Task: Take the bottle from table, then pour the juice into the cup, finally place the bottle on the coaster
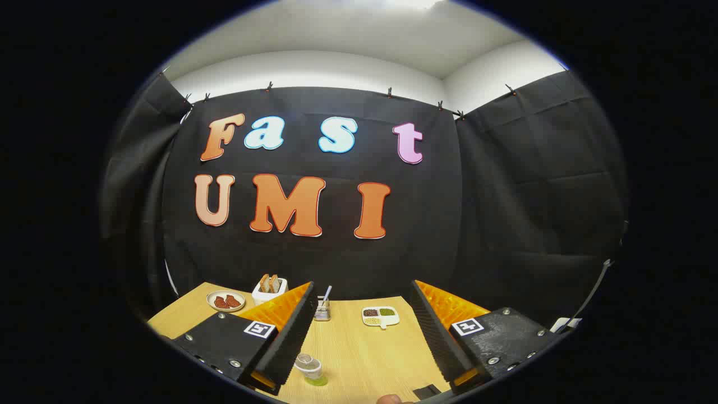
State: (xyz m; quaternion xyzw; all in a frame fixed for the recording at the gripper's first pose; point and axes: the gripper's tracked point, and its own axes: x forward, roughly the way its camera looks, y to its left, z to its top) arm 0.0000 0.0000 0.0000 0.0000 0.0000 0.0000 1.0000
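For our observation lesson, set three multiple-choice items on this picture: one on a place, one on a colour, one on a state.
1. Where is the clear container?
A. On a plate
B. On the table, close to the left finger's inner side
C. In a divided dish

2. What colour is its liquid?
A. Red
B. Green
C. Blue

3. How do the jaws of the gripper stand?
A. Open
B. Shut on a spoon
C. Shut on a plate

Key: B, it stands on the wood by the left finger; B, green shows at its bottom; A, a wide gap parts them and they press nothing.
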